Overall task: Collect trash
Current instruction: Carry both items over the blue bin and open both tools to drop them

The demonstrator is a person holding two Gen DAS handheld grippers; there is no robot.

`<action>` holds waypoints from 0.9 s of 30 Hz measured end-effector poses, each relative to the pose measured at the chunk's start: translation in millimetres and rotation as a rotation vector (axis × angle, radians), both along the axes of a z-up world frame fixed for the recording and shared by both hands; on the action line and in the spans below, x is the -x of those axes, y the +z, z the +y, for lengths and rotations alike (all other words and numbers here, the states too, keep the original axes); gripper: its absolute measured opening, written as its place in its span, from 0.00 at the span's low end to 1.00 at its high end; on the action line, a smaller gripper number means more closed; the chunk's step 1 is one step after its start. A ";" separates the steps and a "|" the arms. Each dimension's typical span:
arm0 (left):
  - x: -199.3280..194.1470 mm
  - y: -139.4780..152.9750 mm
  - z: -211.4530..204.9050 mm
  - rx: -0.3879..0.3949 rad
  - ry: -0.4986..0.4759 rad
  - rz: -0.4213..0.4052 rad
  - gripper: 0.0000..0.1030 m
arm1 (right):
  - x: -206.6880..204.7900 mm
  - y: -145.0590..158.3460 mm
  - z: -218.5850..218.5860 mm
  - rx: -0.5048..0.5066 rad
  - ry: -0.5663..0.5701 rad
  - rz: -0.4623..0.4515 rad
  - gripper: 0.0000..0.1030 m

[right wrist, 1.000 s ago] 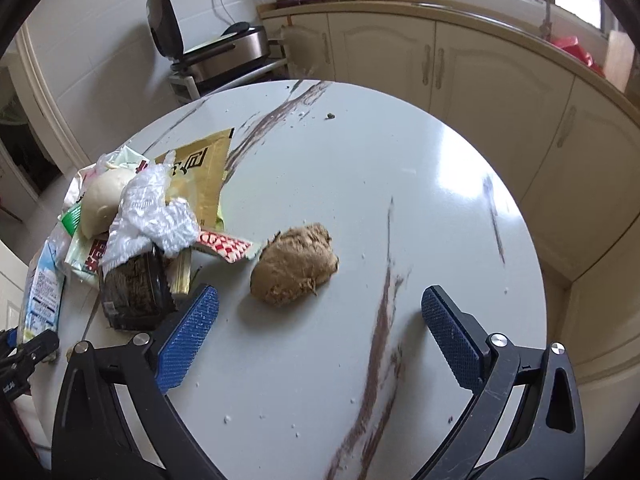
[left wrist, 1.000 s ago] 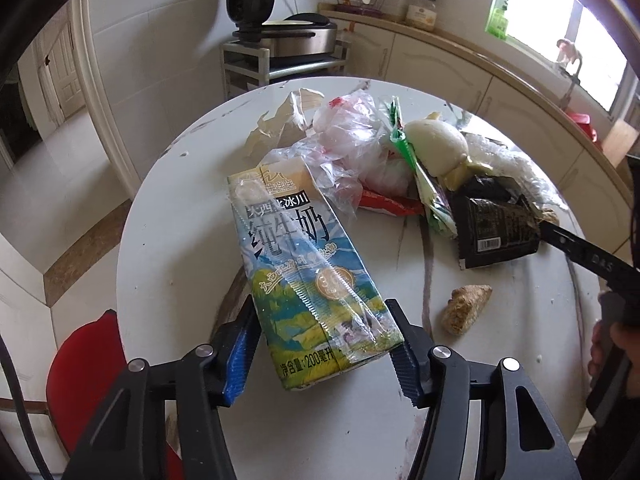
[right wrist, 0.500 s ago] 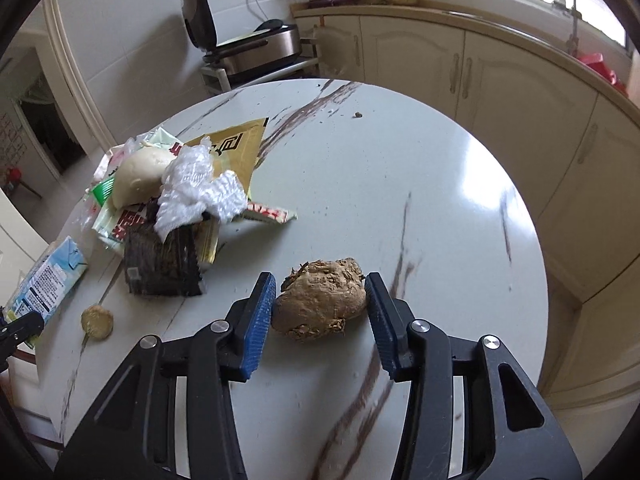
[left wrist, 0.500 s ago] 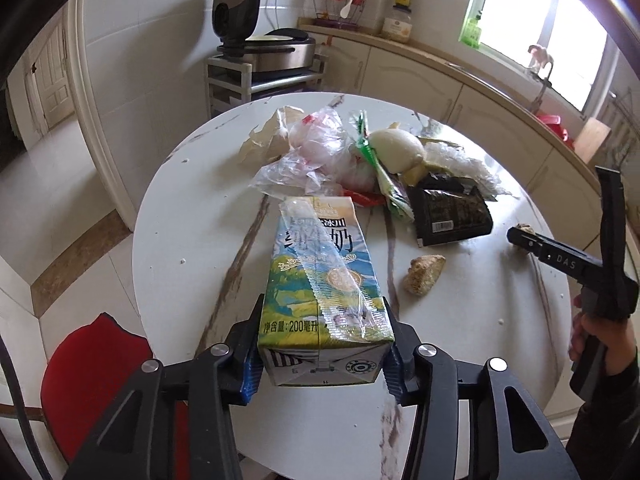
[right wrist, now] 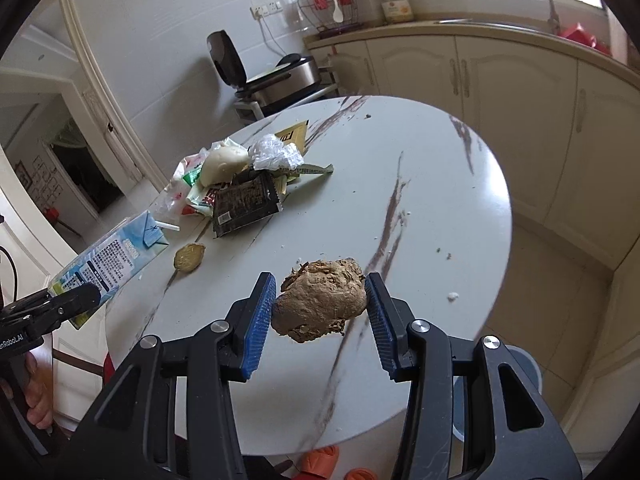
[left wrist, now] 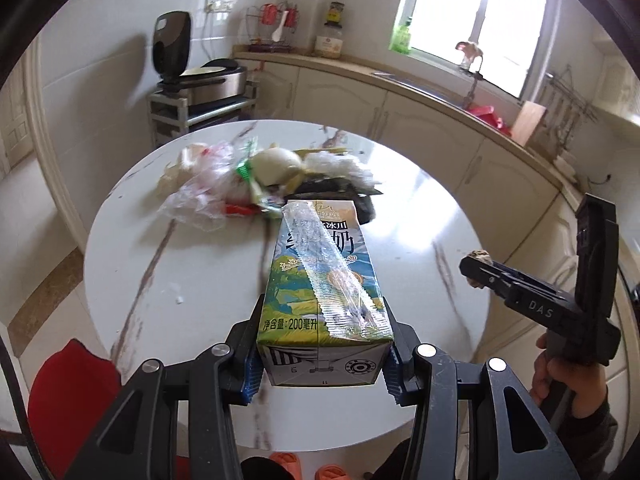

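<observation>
A round white table (left wrist: 132, 264) with a glossy, marble-like top and brown veins fills both views, in a kitchen with cream cabinets (right wrist: 516, 80).

The left gripper (left wrist: 320, 364), black with ribbed blue pads (left wrist: 252, 372), is clamped on the bottom end of a rectangular milk carton (left wrist: 320, 288). The carton is glossy printed cardboard in blue, green and yellow, with a crinkled clear straw wrapper stuck along its top face. It is held off the table, its far end pointing toward the trash pile. In the right wrist view the same carton (right wrist: 108, 264) shows at the left edge, with a white straw poking from its folded top.

The right gripper (right wrist: 320, 308) is closed on a brown lump (right wrist: 320, 304), rough, crumbly and roughly egg-shaped, pinched between its two blue pads (right wrist: 258, 320) and lifted clear of the tabletop.

On the table's far side lies a pile of trash: a flat black foil packet (right wrist: 244, 204) with a crinkled surface, a smooth pale round bun (right wrist: 224, 160), a wad of crumpled clear plastic (right wrist: 276, 154), thin transparent bags with red print (left wrist: 204, 196), a green-and-white wrapper (right wrist: 192, 178), and a flat yellow packet (right wrist: 294, 134) at the back. A smaller tan lump (right wrist: 189, 257), flattish and grainy, sits alone on the table between the pile and the carton. White crumbs dot the surface.

A red chair seat (left wrist: 68, 400) shows beside the table's near edge.
</observation>
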State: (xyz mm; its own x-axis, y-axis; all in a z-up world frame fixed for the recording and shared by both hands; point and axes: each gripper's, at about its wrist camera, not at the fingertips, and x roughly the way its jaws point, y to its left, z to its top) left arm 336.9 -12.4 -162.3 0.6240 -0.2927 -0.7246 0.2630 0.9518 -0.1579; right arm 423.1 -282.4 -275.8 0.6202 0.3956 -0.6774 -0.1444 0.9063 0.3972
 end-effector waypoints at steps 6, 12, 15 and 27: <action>7.0 8.1 -103.9 -0.018 -0.251 -0.009 0.43 | 45.2 4.5 -74.5 0.040 -0.181 -0.021 0.42; -12.9 -23.4 -220.7 -0.098 -0.473 0.045 0.43 | 75.2 -28.8 -154.4 0.076 -0.365 0.064 0.43; -28.3 -54.7 -275.0 -0.143 -0.541 0.101 0.43 | 78.7 -56.6 -184.1 0.071 -0.417 0.129 0.43; -97.5 -133.0 -382.9 -0.259 -0.595 0.164 0.70 | 52.0 -149.3 -238.0 0.020 -0.473 0.284 0.43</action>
